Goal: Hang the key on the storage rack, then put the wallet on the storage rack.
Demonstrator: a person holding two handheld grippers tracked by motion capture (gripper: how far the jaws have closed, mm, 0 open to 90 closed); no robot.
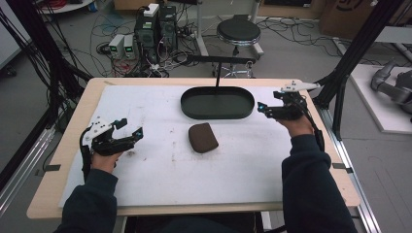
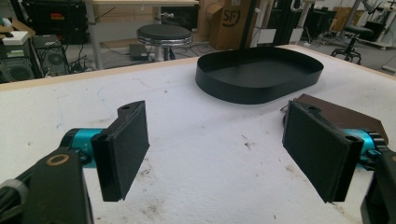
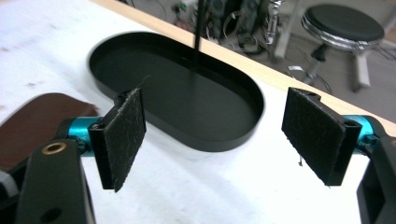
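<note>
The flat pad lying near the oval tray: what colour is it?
Dark brown pad, clearest in the high view.

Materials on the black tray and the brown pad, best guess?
Black tray: likely painted metal or hard plastic, since it has a thin rigid rim and a smooth matte-satin finish. Brown pad: looks like leather or faux leather, flat with rounded corners and a dull sheen; can't confirm.

grippers: 2, left gripper + right gripper, each w/ 2 jaws apart | black oval tray: 1, far centre | brown pad: 1, just near of tray | white mat: 1 | table: 1 | round stool: 1, far on floor
</note>
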